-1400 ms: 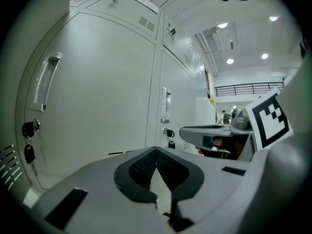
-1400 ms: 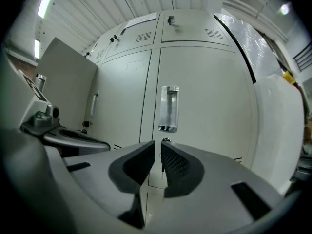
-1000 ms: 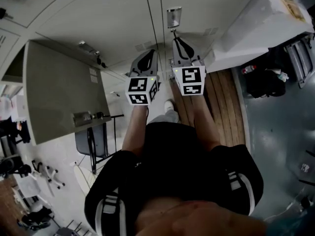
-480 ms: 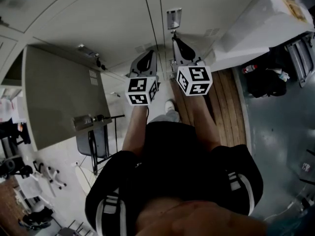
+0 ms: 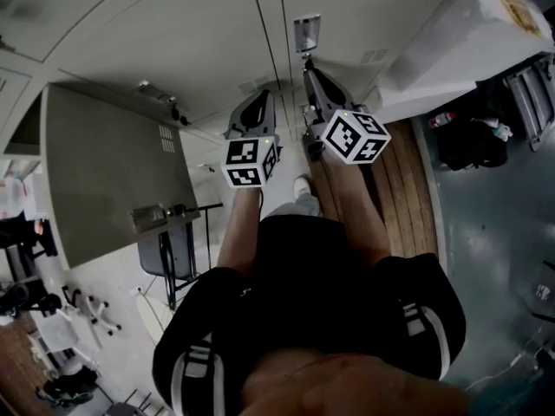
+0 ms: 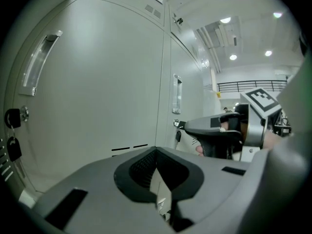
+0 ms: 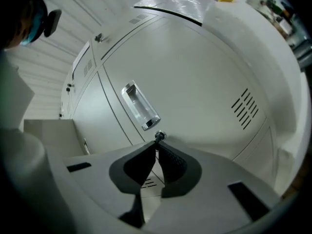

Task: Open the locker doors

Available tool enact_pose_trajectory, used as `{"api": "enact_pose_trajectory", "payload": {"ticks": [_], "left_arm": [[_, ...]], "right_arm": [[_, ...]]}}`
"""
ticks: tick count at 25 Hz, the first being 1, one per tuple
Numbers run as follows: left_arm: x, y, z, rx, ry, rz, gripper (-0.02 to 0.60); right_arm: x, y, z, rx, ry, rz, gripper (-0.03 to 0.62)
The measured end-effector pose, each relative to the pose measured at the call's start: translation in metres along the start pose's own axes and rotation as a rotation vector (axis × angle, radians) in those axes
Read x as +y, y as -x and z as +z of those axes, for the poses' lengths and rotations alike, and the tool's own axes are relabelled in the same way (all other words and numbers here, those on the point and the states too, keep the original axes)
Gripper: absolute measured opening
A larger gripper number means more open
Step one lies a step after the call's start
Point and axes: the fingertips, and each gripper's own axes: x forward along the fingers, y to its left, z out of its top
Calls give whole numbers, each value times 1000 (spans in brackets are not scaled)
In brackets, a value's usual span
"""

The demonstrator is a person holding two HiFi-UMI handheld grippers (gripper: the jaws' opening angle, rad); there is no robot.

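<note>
**Inspector:** Where the right gripper (image 7: 157, 149) brings its fingers together, a small metal key (image 7: 159, 136) is nipped at the very tips. The pads are all but closed, with only that key between them.

**Recorder:** And the locker door (image 7: 204, 77) the key belongs to?

**Inspector:** Shut, directly ahead of the fingers. Its clear handle (image 7: 140, 106) lies just above the fingertips, slanted across the right gripper view. A set of vent slots (image 7: 246, 106) sits well off to the right of them.

**Recorder:** The left gripper (image 6: 156, 152)?

**Inspector:** Fingers closed tip to tip, with nothing between them. They face a neighbouring door (image 6: 97, 82), also shut. Whether the tips touch it cannot be told. Beyond those fingers to the right, the right gripper shows side-on at the lock. A dark tag (image 6: 178, 136) hangs just below the key there.

**Recorder:** Anything further from the head view?

**Inspector:** The two grippers are side by side in front of the person. The right gripper's tips reach in just beneath the handle, and its marker cube (image 5: 355, 137) is tipped onto a corner. The left gripper's marker cube (image 5: 250, 161) sits square. Well to the left of both sets of fingers, an open door (image 5: 113, 163) stands swung out from the locker row.
</note>
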Motion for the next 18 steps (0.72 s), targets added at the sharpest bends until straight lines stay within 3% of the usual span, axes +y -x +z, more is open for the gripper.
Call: {"api": "enact_pose_trajectory", "payload": {"ticks": [8,11,18], "left_arm": [[2,2,0,-8,2,8,8],[3,3,0,-9,5,13,9],[4,4,1,-11,3,21,9]], "right_arm": [[-4,0,3,-50,-353,113,34],[-1,-1,7,-73,-428,178,32],[-13,1,0,-107,-723,213,32]]}}
